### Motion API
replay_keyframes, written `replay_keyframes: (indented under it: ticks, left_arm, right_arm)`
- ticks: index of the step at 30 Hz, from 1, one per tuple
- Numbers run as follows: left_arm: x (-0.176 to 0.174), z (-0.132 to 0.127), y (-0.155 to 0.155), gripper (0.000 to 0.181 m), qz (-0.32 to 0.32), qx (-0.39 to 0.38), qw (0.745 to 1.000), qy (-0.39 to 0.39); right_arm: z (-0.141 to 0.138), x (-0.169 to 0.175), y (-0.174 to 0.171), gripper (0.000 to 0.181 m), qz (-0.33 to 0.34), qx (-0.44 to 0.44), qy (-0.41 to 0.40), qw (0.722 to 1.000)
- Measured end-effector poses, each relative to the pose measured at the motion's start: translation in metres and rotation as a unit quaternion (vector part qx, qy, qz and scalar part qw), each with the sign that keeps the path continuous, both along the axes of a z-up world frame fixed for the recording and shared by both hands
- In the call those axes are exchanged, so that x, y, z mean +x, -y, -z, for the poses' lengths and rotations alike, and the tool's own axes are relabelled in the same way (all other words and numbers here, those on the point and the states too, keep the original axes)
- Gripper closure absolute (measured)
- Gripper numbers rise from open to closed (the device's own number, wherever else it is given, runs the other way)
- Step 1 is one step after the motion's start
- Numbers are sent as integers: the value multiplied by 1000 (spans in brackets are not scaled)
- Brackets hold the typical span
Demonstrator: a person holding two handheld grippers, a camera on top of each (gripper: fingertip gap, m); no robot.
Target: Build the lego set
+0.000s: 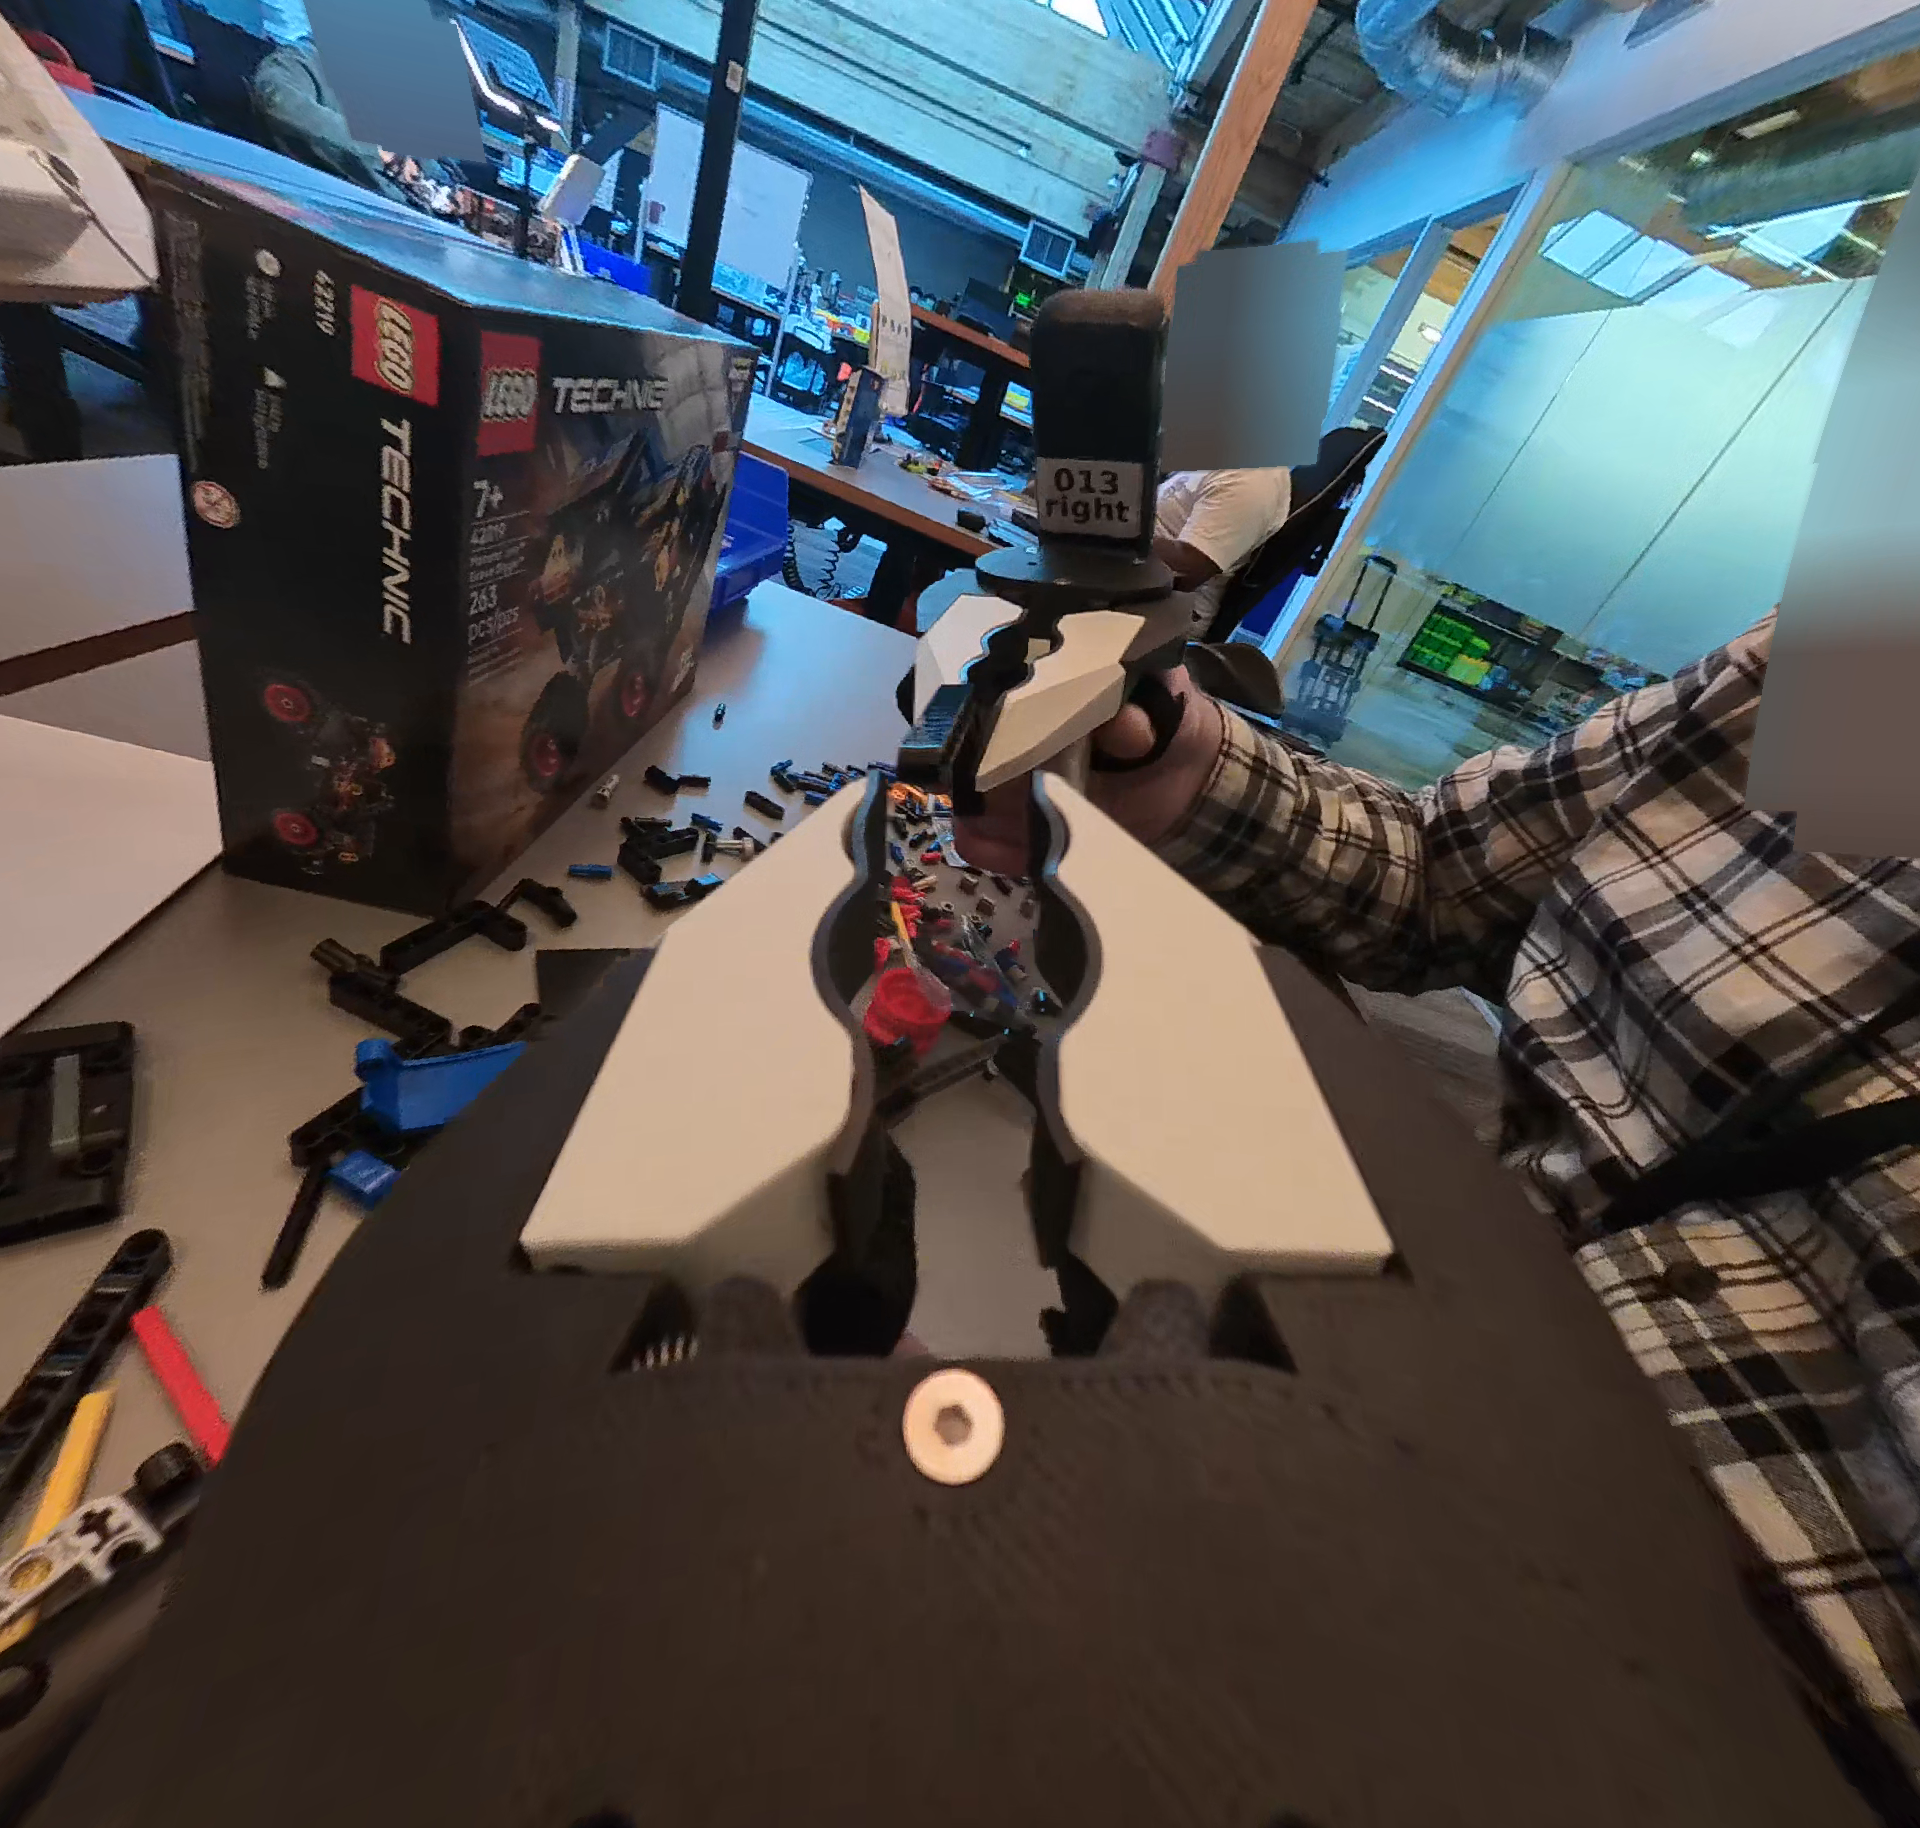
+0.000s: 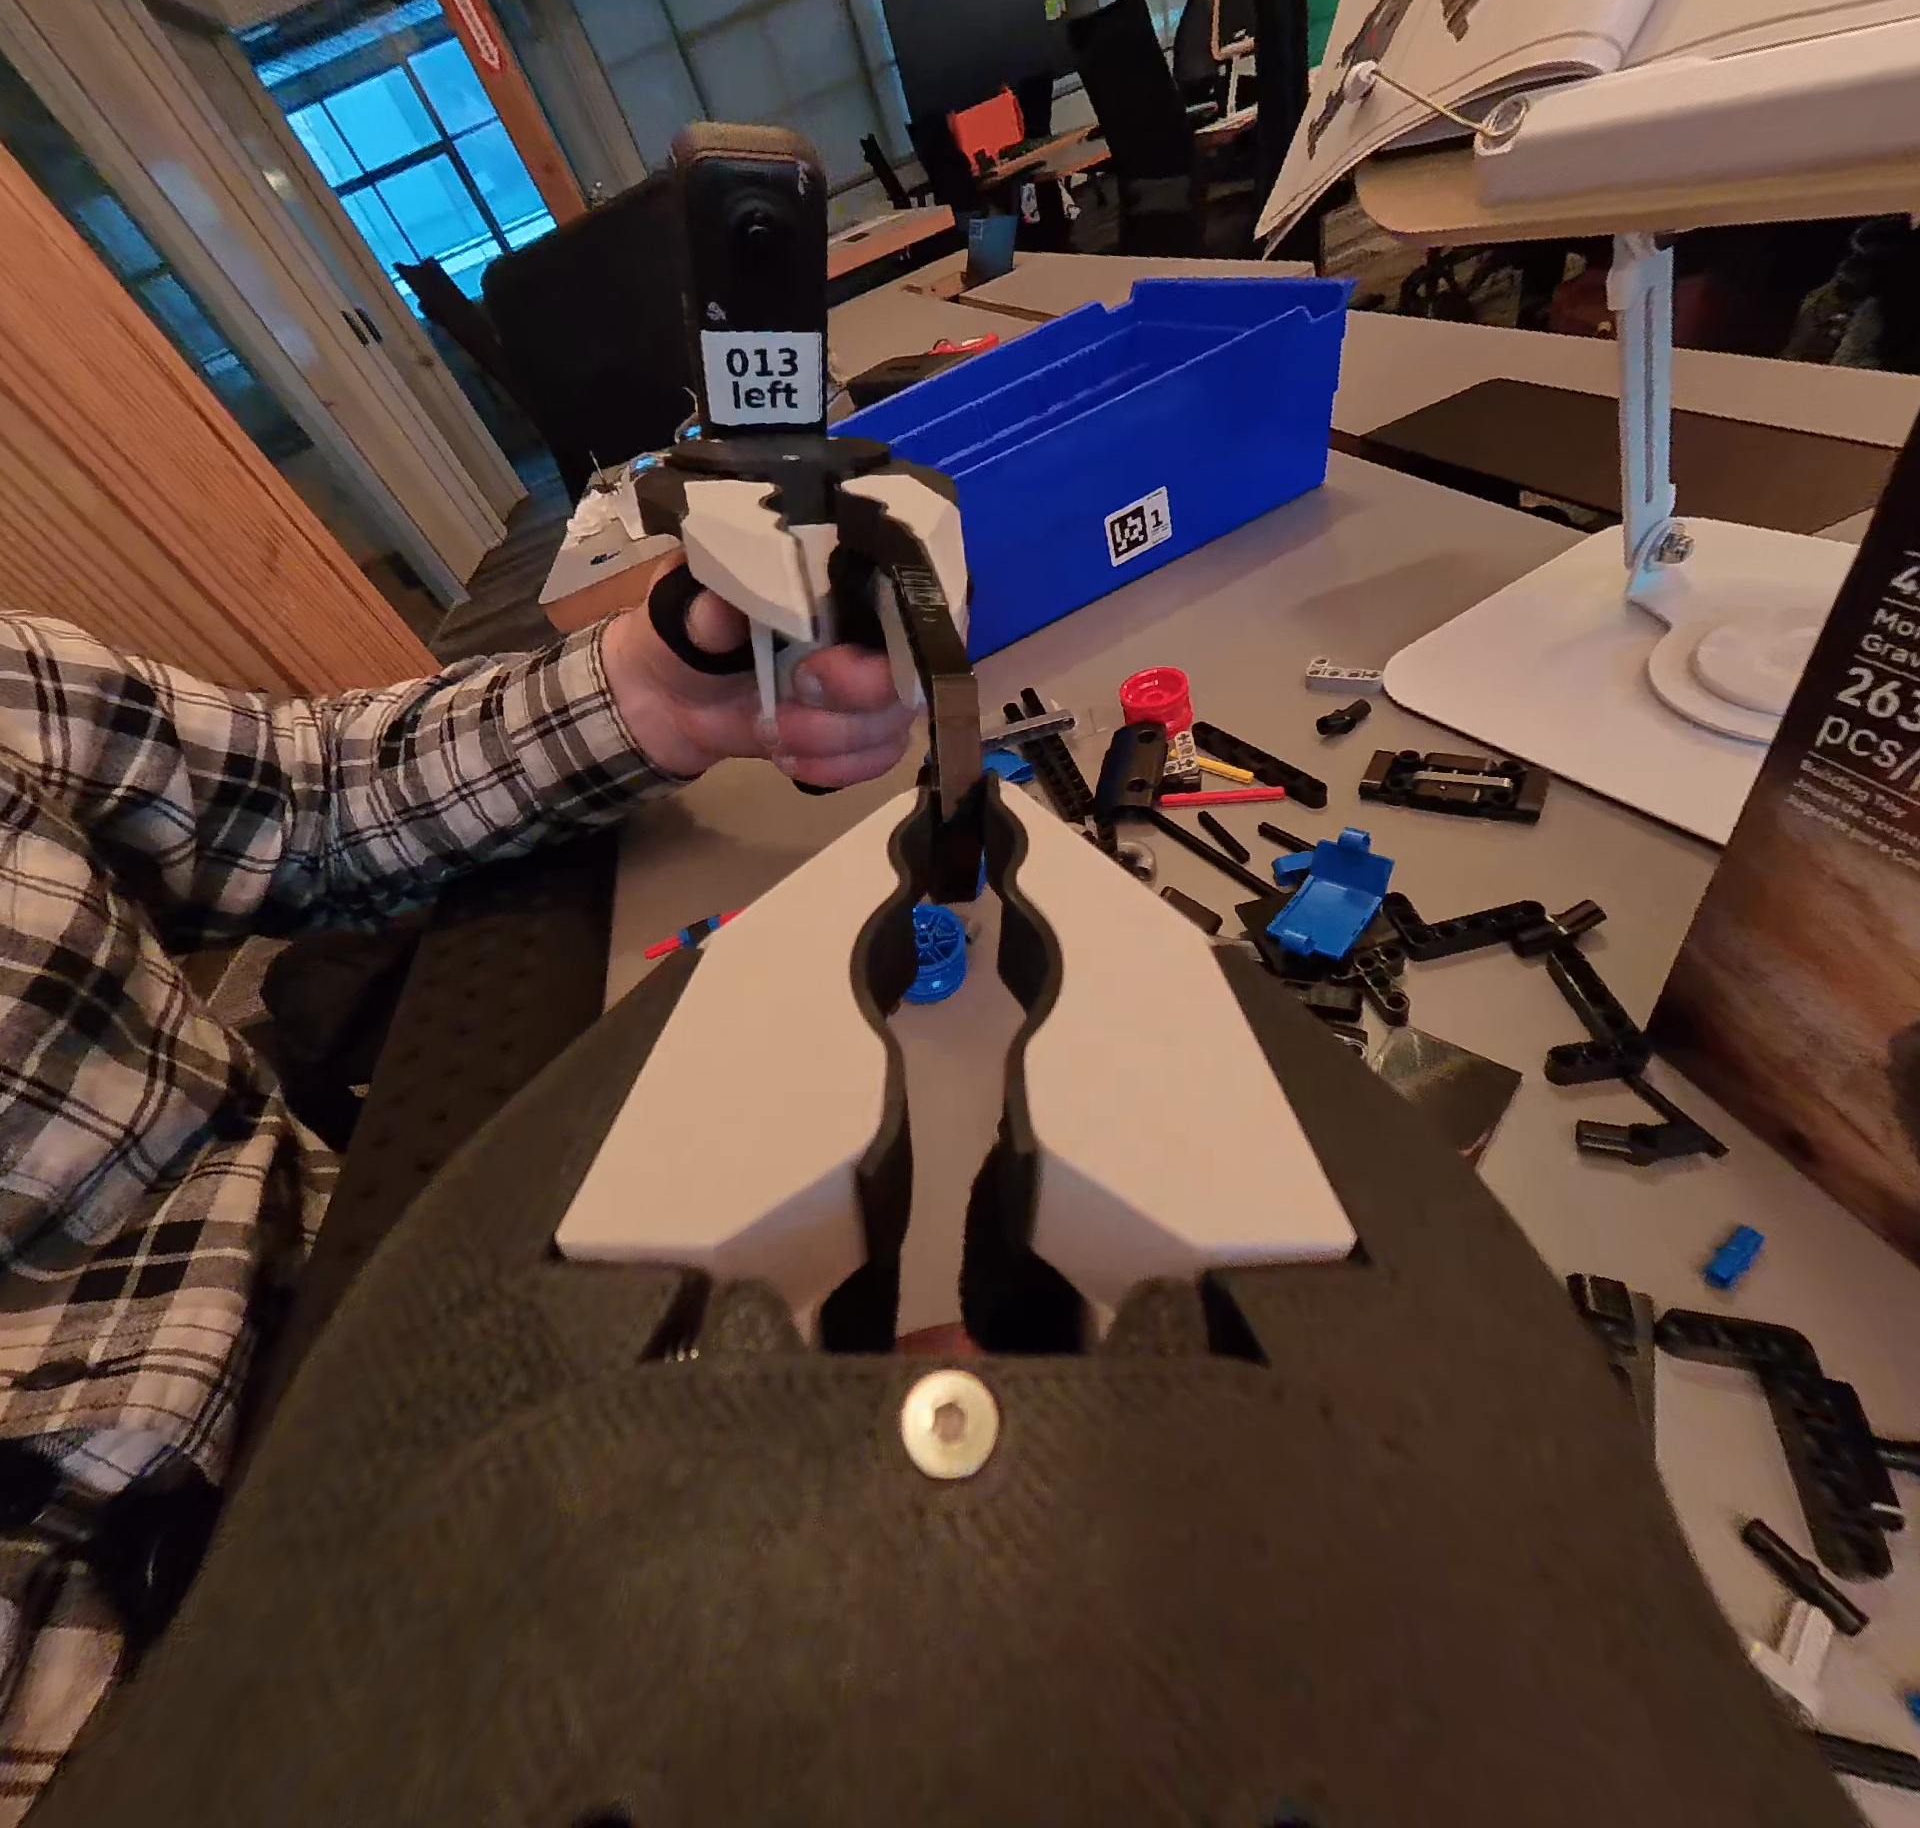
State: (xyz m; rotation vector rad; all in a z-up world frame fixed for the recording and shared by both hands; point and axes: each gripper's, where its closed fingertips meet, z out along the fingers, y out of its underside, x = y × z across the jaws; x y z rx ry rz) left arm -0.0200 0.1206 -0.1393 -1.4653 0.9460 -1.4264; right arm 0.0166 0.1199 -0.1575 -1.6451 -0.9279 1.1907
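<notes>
A long black beam (image 2: 951,729) is pinched between both grippers above the table (image 2: 1351,573): 1 end is clamped in the right gripper (image 2: 956,843), the other in the left gripper (image 2: 894,583). Loose lego pieces (image 2: 1403,905) are scattered underneath, with the set box (image 1: 447,573) and a blue bin (image 2: 1122,428) parked nearby.

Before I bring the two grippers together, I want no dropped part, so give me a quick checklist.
1. Right gripper clamps the black curved piece: ok, the piece sits between its tips.
2. Left gripper grips that piece too: cannot tell.
3. Booklet open on its stand: ok.
4. Table bare below the piece: not ok, a blue wheel seems to lie there.
</notes>
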Motion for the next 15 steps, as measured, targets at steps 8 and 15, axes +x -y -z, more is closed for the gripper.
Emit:
replay_keyframes:
  ticks: [8,15]
  left_arm:
    - [-2,-1,8,176,15,29,999,-17]
    - [-8,-7,22,176,35,62,996,-48]
  right_arm:
    - [4,-8,11,174,-21,20,22,999]
    - [7,-24,24,174,-49,77,74,993]
